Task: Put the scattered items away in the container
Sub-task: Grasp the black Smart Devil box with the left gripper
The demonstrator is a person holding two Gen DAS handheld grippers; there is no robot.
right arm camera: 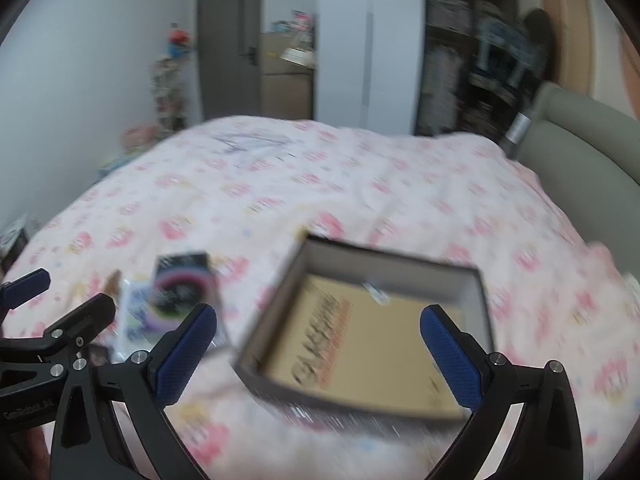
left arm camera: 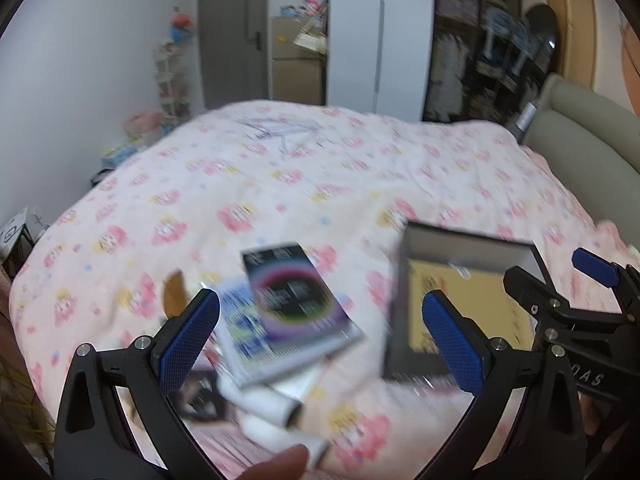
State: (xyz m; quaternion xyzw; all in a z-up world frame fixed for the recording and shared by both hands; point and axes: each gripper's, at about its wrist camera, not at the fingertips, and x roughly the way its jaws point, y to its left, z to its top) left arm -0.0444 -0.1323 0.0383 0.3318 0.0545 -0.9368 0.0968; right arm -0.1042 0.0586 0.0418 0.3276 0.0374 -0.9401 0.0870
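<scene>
An open grey box (right arm camera: 400, 272) with a tan printed bottom lies on the pink flowered bedspread (right arm camera: 360, 184); it also shows in the left wrist view (left arm camera: 464, 244). Left of it lie a dark packet with a coloured ring (left arm camera: 300, 296), a blue-white packet (left arm camera: 240, 328) under it, a white tube (left arm camera: 268, 400) and a small dark item (left arm camera: 200, 396). My left gripper (left arm camera: 320, 336) is open and empty above the packets. My right gripper (right arm camera: 318, 344) is open and empty above the box. The dark packet also shows in the right wrist view (right arm camera: 184, 284).
The bed has a grey padded headboard (left arm camera: 580, 128) at the right. A dark shelf unit (left arm camera: 480, 40), a white wardrobe (left arm camera: 380, 32) and a grey door (left arm camera: 232, 32) stand behind. A thumb (left arm camera: 280, 464) shows at the bottom edge.
</scene>
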